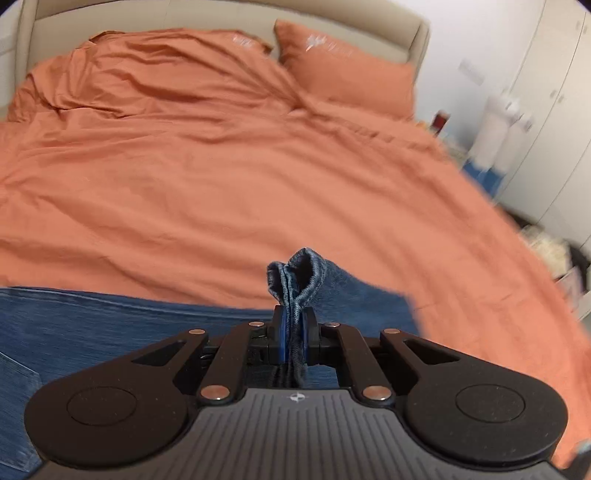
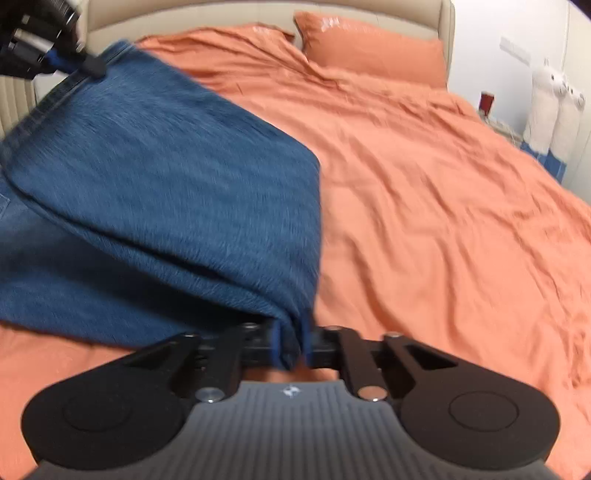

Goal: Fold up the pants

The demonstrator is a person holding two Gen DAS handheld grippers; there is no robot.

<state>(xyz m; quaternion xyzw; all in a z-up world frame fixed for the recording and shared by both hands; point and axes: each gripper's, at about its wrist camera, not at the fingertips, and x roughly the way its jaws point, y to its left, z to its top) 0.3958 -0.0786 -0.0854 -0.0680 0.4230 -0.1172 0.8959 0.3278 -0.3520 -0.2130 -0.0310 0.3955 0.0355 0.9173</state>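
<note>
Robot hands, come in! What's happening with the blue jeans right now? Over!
Left gripper shut on blue denim jeans, bunched hem edge. Right gripper shut on a folded corner, cloth lifted over the orange bedsheet. Nothing in the way.

Both views are taken low and close over the bed (image 1: 221, 177), aimed toward the headboard (image 2: 258, 14); orange duvet and pillow (image 2: 373, 48) are shared.

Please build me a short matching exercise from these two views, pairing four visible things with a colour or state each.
Things:
1. jeans
2. duvet
3. headboard
4. left claw

Descriptions:
A. beige
B. orange and wrinkled
C. shut on bunched denim
D. blue, held at two corners

Pairs: 1-D, 2-B, 3-A, 4-C. The right claw grips the other corner.
</note>
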